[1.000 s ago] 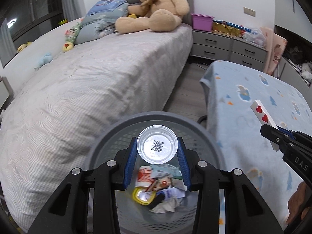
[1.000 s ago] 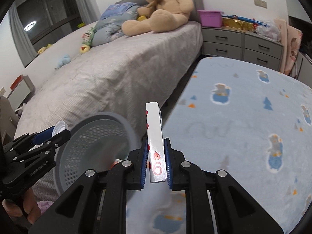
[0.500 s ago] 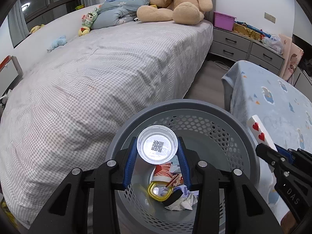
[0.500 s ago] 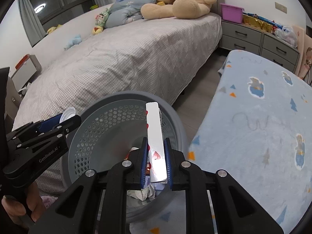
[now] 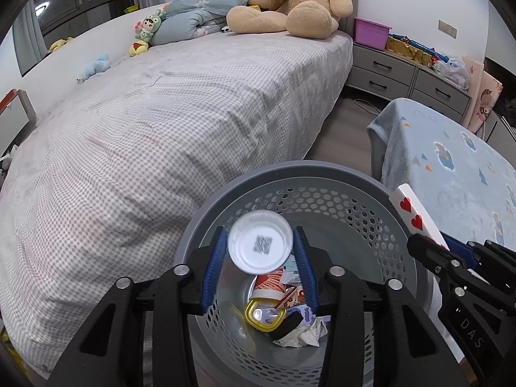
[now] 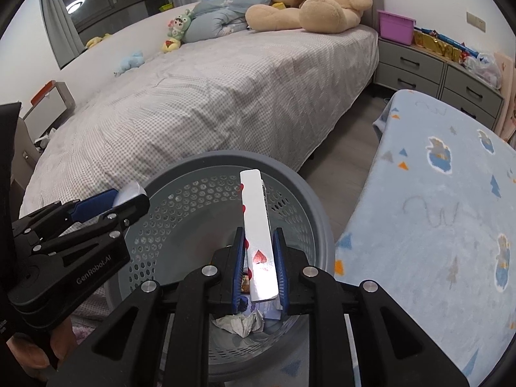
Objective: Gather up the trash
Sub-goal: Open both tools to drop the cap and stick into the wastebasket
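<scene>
**Both tongs over the bin**

A gray perforated waste bin (image 5: pixel 322 174), part-filled with wrappers, is seen beside the bed (image 5: pixel 154 129). Above it, the left tongs (image 5: pixel 259 277) have just been opening; the white cup (image 5: pixel 260 247) sits blurred and tilted between them. The right tongs (image 6: pixel 258 271), barely parted, are closed on a heart-printed card box (image 6: pixel 256 222).

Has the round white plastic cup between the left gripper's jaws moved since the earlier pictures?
Yes. The white cup has tilted and slipped leftward off the right blue pad as the jaws were opening.
</scene>
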The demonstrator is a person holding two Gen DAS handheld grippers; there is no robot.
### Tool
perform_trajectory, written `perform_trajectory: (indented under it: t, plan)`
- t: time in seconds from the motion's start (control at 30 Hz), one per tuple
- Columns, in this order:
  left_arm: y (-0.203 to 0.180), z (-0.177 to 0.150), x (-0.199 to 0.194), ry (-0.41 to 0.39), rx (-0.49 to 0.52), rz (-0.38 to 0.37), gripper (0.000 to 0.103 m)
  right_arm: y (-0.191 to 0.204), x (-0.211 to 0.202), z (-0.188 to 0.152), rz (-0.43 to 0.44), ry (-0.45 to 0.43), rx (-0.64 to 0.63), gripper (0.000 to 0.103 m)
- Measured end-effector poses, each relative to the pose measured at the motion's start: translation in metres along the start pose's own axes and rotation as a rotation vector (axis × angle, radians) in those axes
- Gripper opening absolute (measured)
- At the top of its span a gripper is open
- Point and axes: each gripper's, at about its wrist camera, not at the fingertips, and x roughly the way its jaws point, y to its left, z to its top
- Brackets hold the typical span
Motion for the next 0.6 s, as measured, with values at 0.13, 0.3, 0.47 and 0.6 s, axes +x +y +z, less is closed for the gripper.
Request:
perform_trajectory:
  t: [0.13, 0.3, 0.47, 0.6]
  plan:
    - [0.0011, 0.0001, -0.0015, -0.009, -0.007, 0.004, 0.058, -0.0029, -0.0054, 0.0011, -0.004, -0.029, 0.009, 0.046]
    - [0.0016, 0.0003, -0.002, -0.005, -0.009, 0.007, 0.059, -0.0043, -0.0054, 0.0008, -0.005, -0.027, 0.014, 0.046]
    - [0.0018, 0.0008, -0.0034, -0.009, -0.012, 0.008, 0.061, -0.0071, -0.0051, -0.001, -0.007, -0.024, 0.025, 0.046]
    - [0.0017, 0.0011, -0.0034, -0.012, -0.015, 0.011, 0.063, -0.0084, -0.0054, -0.0025, -0.008, -0.022, 0.029, 0.046]
